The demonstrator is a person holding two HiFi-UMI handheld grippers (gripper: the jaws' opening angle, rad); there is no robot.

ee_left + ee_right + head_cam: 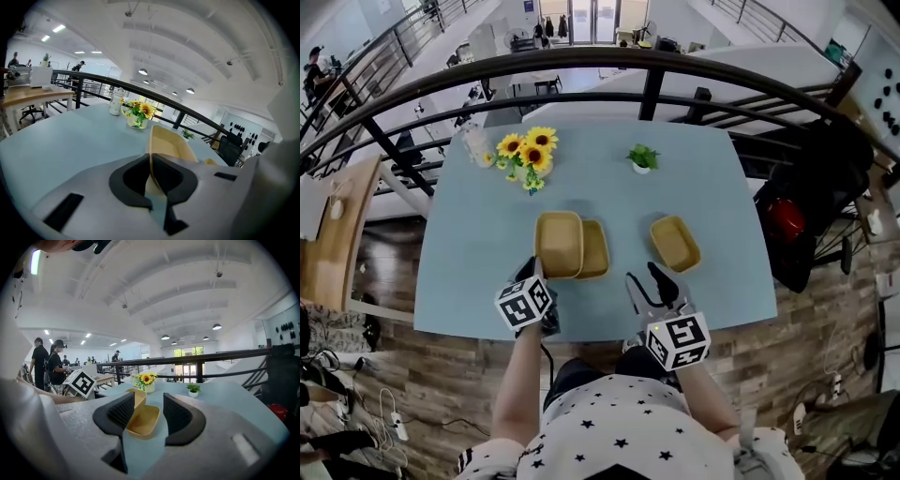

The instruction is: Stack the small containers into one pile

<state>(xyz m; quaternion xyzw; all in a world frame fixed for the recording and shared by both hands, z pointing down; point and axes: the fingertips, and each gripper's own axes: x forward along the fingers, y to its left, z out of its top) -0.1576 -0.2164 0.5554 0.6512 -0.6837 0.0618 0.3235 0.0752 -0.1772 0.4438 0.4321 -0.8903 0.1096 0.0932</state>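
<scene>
Star-print shirt [619, 427] lowest in the head view, forearms reaching forward over the near edge of the pale blue table [469, 234]. Left gripper [536, 270] [151, 174] pinched tight on the thin near rim of the left container [559, 242] [171, 145]: tan, shallow, a rounded rectangle, empty. Overlaps the left side of the middle container [598, 249], same make, also empty; resting on it or lifted clear, impossible to tell. Right container [675, 244] alone, well apart to the right, empty, turned slightly askew. Right gripper [649, 279] [149, 414] near its near-left corner, jaws spread, nothing between the pads; only table and two containers seen through the gap in the right gripper view. Farther back on the table: sunflowers [530, 152] in a small vase, clear jar [474, 145] just to their left, little potted plant [642, 157] off to the right. Past the far edge, curved black railing [652, 89], then an open white hall with desks. Wood-plank floor [441, 370] around the table.
</scene>
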